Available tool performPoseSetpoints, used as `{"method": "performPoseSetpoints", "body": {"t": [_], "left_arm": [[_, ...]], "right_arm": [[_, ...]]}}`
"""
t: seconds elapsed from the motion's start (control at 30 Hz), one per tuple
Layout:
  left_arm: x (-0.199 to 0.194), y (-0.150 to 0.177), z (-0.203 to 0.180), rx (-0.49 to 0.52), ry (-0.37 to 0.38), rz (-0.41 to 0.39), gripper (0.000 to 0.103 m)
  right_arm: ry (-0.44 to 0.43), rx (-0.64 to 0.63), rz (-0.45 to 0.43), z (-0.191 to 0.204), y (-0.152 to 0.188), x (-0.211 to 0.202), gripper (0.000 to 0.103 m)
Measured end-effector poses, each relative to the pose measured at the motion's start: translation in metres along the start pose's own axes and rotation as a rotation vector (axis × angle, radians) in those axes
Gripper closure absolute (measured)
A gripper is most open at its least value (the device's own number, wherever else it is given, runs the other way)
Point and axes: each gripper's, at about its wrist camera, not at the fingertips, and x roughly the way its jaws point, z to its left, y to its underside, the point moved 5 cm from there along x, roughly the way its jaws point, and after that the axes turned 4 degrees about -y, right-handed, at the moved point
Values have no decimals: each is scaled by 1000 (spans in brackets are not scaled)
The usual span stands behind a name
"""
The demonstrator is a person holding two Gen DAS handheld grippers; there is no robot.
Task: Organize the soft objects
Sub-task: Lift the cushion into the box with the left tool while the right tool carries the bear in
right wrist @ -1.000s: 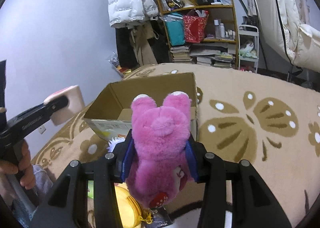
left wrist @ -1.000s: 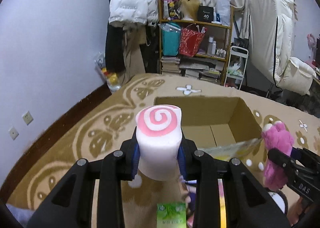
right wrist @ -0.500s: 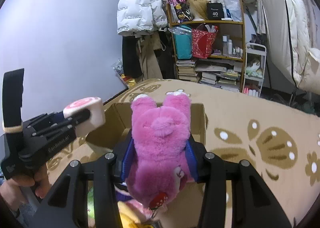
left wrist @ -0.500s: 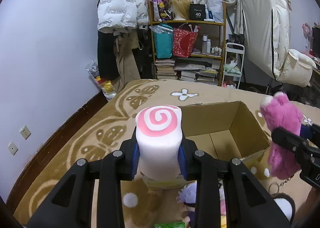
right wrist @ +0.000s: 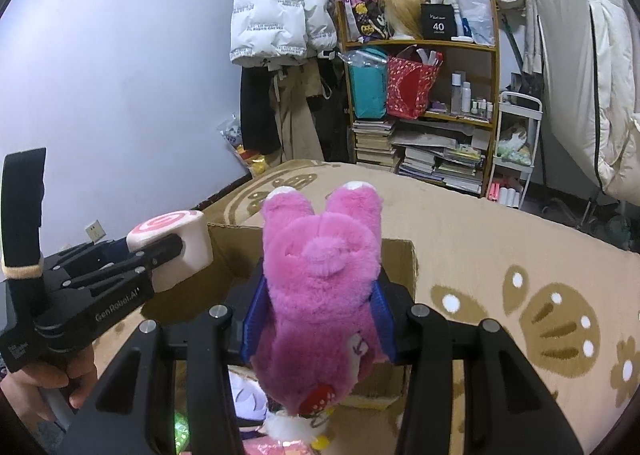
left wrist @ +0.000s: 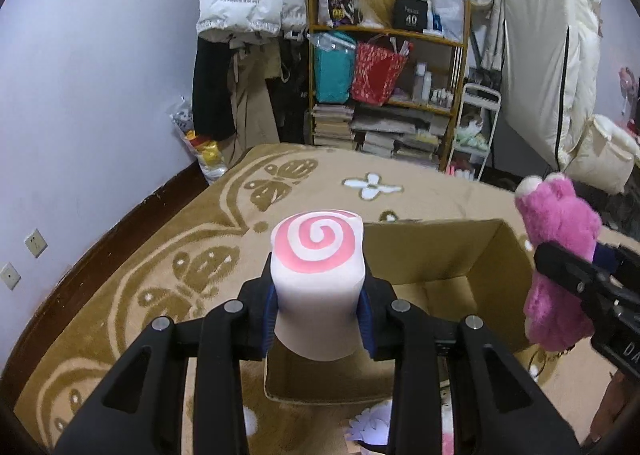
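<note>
Flanking cardboard box [left wrist: 436, 251]: shelf [left wrist: 388, 95] behind

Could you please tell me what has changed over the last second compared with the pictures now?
Both tools carried their toys forward to the cardboard box: the left tool with the swirl cushion, the right tool with the pink plush. Both grips stayed shut; the box stayed put.

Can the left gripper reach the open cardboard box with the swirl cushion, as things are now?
Probably yes. The left gripper holds the swirl cushion just before the cardboard box, whose top is open. The pink plush stays at the side.
</note>
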Motion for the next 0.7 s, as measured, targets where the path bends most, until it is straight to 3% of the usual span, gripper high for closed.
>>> {"method": "performPoseSetpoints", "body": {"t": [0.37,0.47,0.53,0.7], "left_arm": [[27,11,-1,6,-12,83,64],[27,14,0,-6,-16,86,55],[27,15,0,-3,-21,93,38],[13,7,3,-20,-39,48,22]], "right_arm": [[40,27,127,-7,23,42,52],[28,48,130,-8,26,41,29],[30,63,107,-9,25,34,13],[20,82,98,-10,24,25,12]]}}
